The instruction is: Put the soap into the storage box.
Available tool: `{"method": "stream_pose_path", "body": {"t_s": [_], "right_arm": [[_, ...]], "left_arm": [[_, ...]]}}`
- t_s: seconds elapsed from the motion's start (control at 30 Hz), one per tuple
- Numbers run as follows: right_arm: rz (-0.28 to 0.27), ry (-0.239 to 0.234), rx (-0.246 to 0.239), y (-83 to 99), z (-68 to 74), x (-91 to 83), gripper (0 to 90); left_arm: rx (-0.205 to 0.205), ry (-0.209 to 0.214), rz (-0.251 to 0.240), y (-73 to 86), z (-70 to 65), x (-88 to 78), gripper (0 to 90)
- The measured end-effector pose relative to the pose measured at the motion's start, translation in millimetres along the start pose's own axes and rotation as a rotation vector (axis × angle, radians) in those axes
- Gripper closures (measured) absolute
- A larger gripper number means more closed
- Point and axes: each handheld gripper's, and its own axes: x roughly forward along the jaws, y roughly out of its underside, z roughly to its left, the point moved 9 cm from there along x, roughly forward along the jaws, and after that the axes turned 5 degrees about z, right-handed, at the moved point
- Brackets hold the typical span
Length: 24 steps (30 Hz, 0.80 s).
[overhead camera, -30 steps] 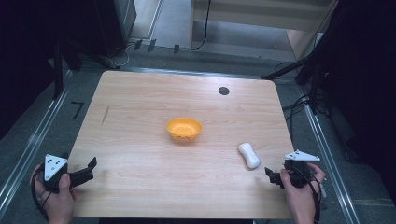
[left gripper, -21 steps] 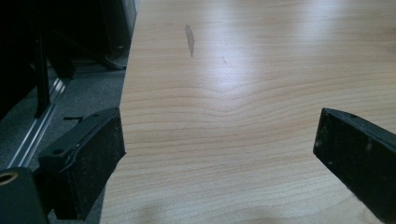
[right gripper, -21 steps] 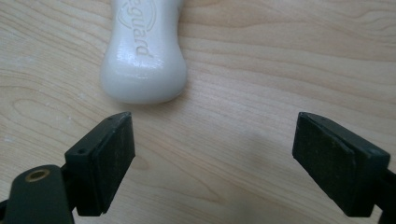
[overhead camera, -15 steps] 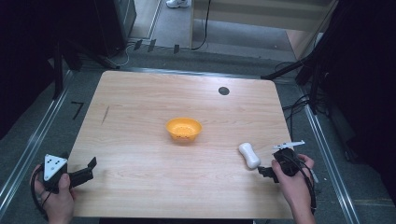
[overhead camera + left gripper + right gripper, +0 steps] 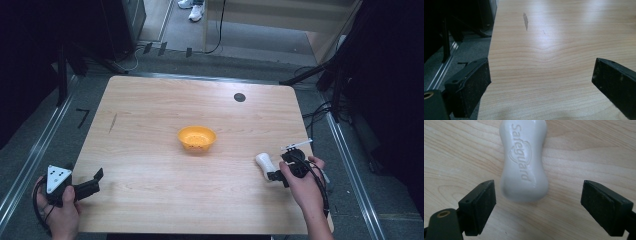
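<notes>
The right gripper [image 5: 275,175], carried in a hand at the table's near right edge, had slid leftward across the wood from its spot a second before, closing on the white soap bar [image 5: 263,164] until its jaws framed the bar's near end. In the right gripper view the jaws stood wide apart, each pad clear of the soap bar [image 5: 524,165], which lay flat on the wooden table [image 5: 150,150] just ahead of them, grasping nothing yet. That approach suggested a pick-up was at hand, with the pinch itself still to come. The bar, waisted in the middle and stamped with raised lettering, ran lengthwise away from the gripper, its long axis roughly in line with the reach and tipped slightly off it, one rounded end toward the jaws and the other away. At the near left corner the left gripper [image 5: 92,182] kept its place, jaws likewise released over bare wood. Farther off, toward the table's middle, sat an orange bowl [image 5: 197,138], well apart from the soap.
</notes>
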Motion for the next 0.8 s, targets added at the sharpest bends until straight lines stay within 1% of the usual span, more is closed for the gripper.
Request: {"method": "stream_pose_path", "body": {"t_s": [0.17, 0.27, 0.33, 0.37, 0.57, 0.73, 0.8], "right_arm": [[0.031, -0.003, 0.012, -10.3, 6.6, 3.8, 13.2], [0.041, 0.009, 0.01, -17.1, 8.5, 5.1, 13.2], [0.053, 0.008, 0.024, -21.9, 11.5, 5.9, 13.2], [0.059, 0.011, 0.018, -23.7, 12.0, 6.7, 13.2], [0.124, 0.005, 0.03, -28.4, 17.0, 16.1, 13.9], [0.146, 0.016, 0.054, -31.4, 15.5, 25.4, 18.1], [0.162, 0.019, 0.053, -30.9, 14.6, 28.4, 23.4]], "left_arm": [[0.003, -0.002, -0.001, -0.1, -0.2, 0.2, 2.2], [0.002, 0.0, -0.001, -0.1, -0.3, 0.3, 2.2], [0.002, 0.001, 0.0, 0.0, -0.2, 0.2, 2.3], [0.002, 0.001, 0.001, 0.0, -0.1, 0.2, 2.2], [-0.001, 0.0, -0.003, -0.3, 0.1, 0.1, 2.2], [-0.002, -0.001, -0.003, -0.3, 0.2, 0.0, 2.2], [-0.004, 0.001, -0.005, -0.4, 0.1, 0.1, 2.2]]}}
